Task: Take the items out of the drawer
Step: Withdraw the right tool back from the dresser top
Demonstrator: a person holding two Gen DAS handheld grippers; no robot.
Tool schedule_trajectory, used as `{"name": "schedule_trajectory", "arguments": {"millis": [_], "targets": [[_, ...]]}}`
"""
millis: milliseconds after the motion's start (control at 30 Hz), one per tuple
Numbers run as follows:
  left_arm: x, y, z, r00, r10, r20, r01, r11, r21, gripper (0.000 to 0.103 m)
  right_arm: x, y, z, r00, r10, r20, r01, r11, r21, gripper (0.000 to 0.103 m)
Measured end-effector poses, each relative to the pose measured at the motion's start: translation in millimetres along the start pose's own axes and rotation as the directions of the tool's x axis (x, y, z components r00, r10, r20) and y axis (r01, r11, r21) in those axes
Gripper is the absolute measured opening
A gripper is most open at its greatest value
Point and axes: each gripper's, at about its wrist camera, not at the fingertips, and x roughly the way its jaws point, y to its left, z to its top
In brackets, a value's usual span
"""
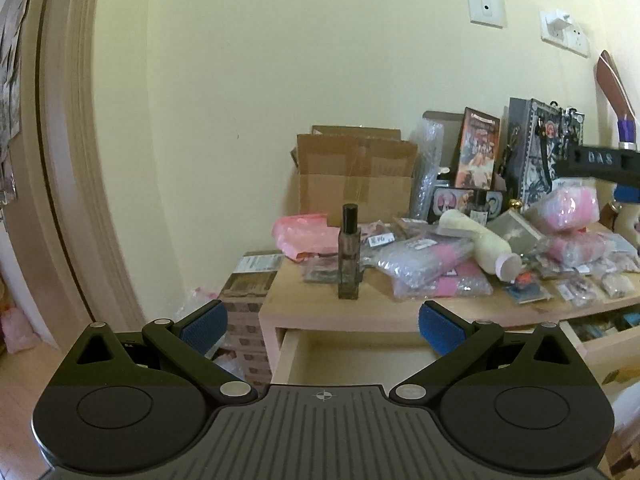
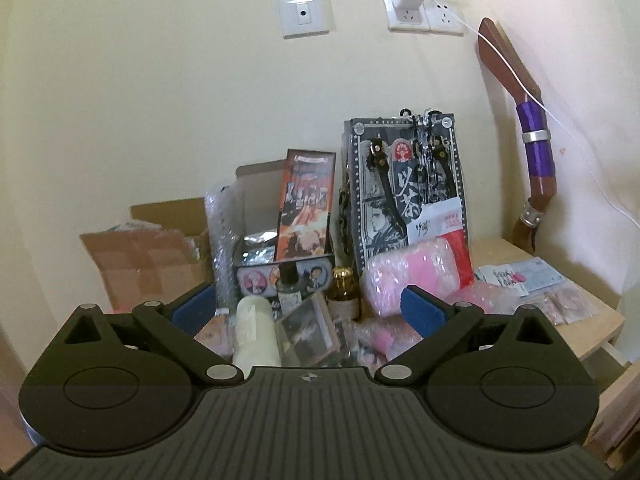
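One slim dark bottle (image 1: 349, 253) with a black cap stands upright on the cluttered worktop (image 1: 384, 307), above a drawer (image 1: 352, 356) pulled open. Both grippers, left (image 1: 322, 330) and right (image 2: 306, 312), hold nothing, fingers spread wide.

I see left gripper (image 1: 322, 326) jaws spread wide, nothing between the blue pads (image 1: 204, 326); right gripper (image 2: 308, 312) likewise wide apart, empty; both level, pointing forward; right one's body visible at left view's right edge.

You can read "DAS" on the black bar (image 1: 600, 159) (at the left view's right edge); other print blurs.
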Motion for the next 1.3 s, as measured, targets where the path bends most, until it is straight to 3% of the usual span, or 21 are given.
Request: {"name": "schedule_trajectory", "arguments": {"millis": [467, 667, 1000, 1300], "targets": [[-26, -27, 3, 0.997, -0.002, 0.080, 0.004, 1.000, -0.026, 0.103, -71, 2, -36, 0.996, 0.058, -0.063, -0.058, 0.998, 0.001, 0.101], [-51, -26, -2, 0.993, -0.023, 0.114, 0.027, 0.999, -0.030, 0.103, -101, 4, -56, 0.993, 0.046, -0.109, -0.042, 0.998, 0.040, 0.101], [-104, 14, -27, 0.989, -0.090, 0.118, 0.087, 0.996, 0.035, 0.103, -181, 45, -96, 0.996, -0.020, -0.085, 0.023, 0.999, 0.035, 0.101], [-153, 47, -55, 0.986, -0.123, 0.115, 0.121, 0.992, 0.027, 0.103, -252, 80, -118, 0.998, -0.021, -0.060, 0.023, 1.000, 0.019, 0.101]]}}
